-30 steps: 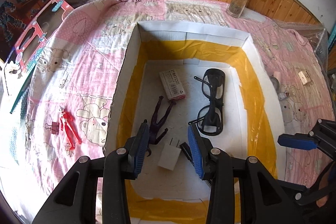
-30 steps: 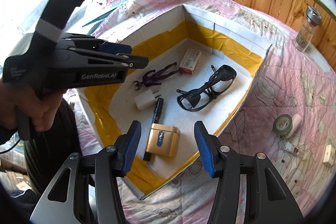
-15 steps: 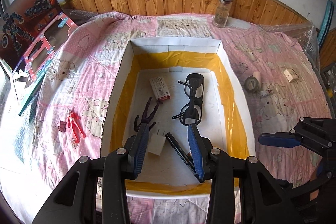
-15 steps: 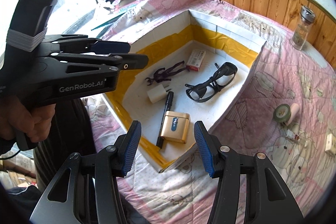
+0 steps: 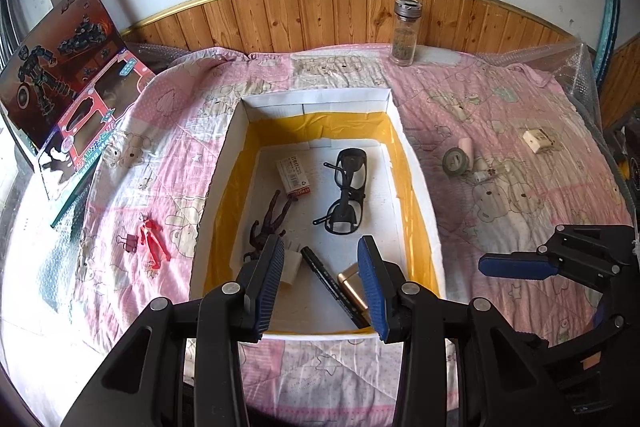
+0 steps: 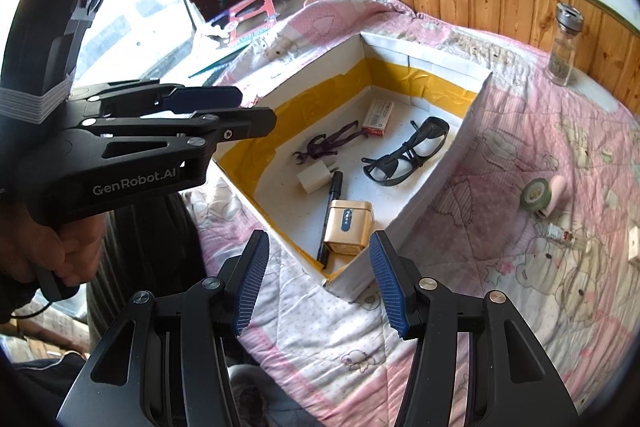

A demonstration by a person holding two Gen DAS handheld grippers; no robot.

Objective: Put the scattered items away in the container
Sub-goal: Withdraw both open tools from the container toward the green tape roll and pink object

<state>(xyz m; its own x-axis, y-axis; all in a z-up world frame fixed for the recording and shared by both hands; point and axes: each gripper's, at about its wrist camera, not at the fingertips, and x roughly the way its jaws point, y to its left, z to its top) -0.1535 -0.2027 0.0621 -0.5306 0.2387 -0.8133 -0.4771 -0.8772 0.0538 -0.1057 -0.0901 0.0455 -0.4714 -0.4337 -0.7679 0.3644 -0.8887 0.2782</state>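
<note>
A pink quilt (image 5: 500, 99) printed with cartoon bears covered a bed against a wood-panelled wall, with a glass jar (image 5: 404, 31) standing at the upper centre of the left view. In the middle lay the box (image 5: 224, 163), white-walled with yellow tape inside. It already held glasses (image 5: 346, 193), a small carton (image 5: 294, 173), a dark figure (image 5: 268, 223), a white plug (image 6: 314, 177), a pen (image 6: 331, 211) and a gold case (image 6: 348, 225).

Loose items remained on the quilt. A red figure (image 5: 153, 241) and a binder clip (image 5: 127, 242) lay at the left of the left view, just outside the box wall. A tape roll (image 5: 456, 161), a pink tube (image 5: 466, 147), a small vial (image 5: 486, 175) and a white block (image 5: 538, 139) lay at the right, well apart from the box.

The risks, as I judge them: the quilt is soft and creased, so a claw closing on the thin clip or vial could pinch fabric with it, or push the item deeper into a fold. The tape roll and tube touched each other, so grabbing one might drag the other. A low reach across could also knock the light box wall.

The left claw (image 5: 322, 283) hovered above the box's near edge, jaws wide apart, holding and touching nothing. The right claw (image 6: 318, 283) hung over the quilt by the box's near corner, equally wide and empty.
</note>
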